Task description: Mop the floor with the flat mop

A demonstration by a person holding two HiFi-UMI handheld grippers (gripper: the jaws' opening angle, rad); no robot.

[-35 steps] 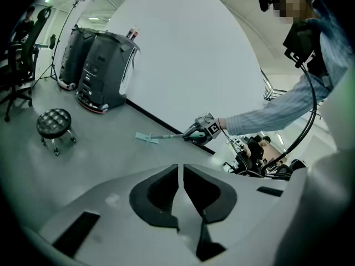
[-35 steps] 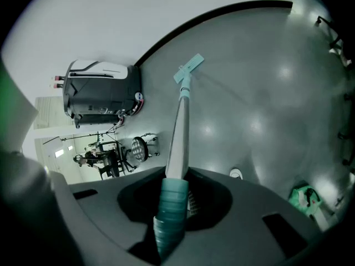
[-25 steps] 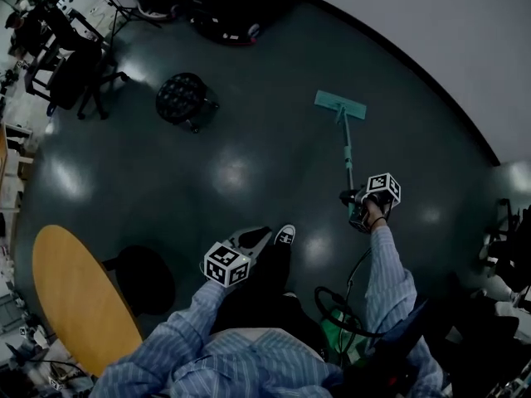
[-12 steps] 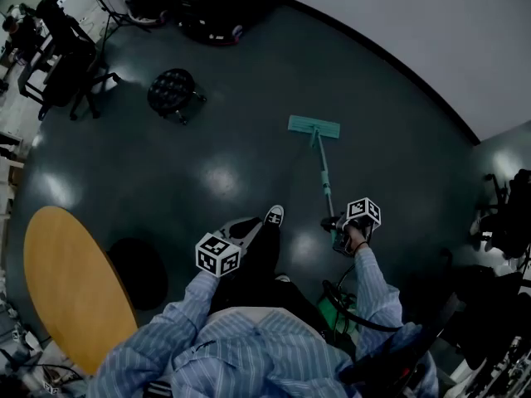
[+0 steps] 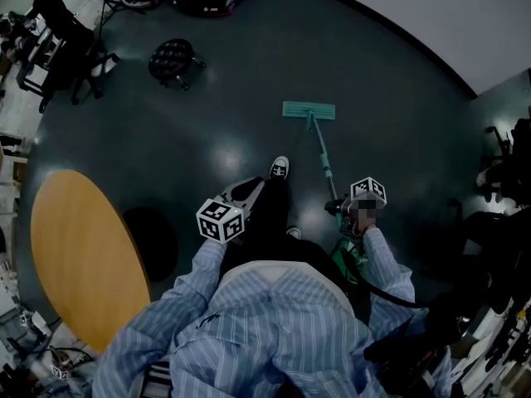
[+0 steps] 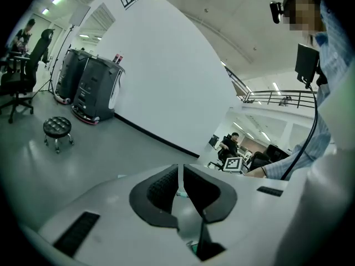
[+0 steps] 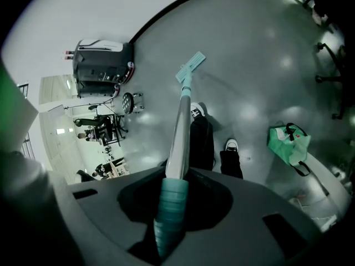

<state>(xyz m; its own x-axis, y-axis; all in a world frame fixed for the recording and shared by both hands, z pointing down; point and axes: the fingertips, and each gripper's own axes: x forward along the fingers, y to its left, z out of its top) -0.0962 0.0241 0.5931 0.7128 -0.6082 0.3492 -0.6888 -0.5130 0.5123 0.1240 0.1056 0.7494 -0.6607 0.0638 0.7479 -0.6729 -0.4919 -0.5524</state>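
Observation:
The flat mop lies with its teal head [image 5: 309, 110] on the dark floor ahead of me, and its handle [image 5: 323, 160] runs back to my right gripper [image 5: 342, 211]. In the right gripper view the jaws are shut on the handle's teal grip [image 7: 171, 204], the silver shaft [image 7: 178, 129] leading down to the mop head [image 7: 190, 66]. My left gripper [image 5: 253, 187] hangs over my dark trouser leg, apart from the mop. Its jaws [image 6: 181, 188] stand shut with nothing between them.
A round wooden table [image 5: 83, 255] is at my left. A black stool [image 5: 172, 56] and office chairs [image 5: 58, 31] stand far left. The white wall [image 5: 431, 15] curves along the right. A green bag [image 7: 288, 143] sits behind my shoes [image 7: 232, 146].
I have stepped forward, so my shoe is nearer the mop head. The mop and right gripper have shifted left, toward the stool side. The left gripper stays by my leg.

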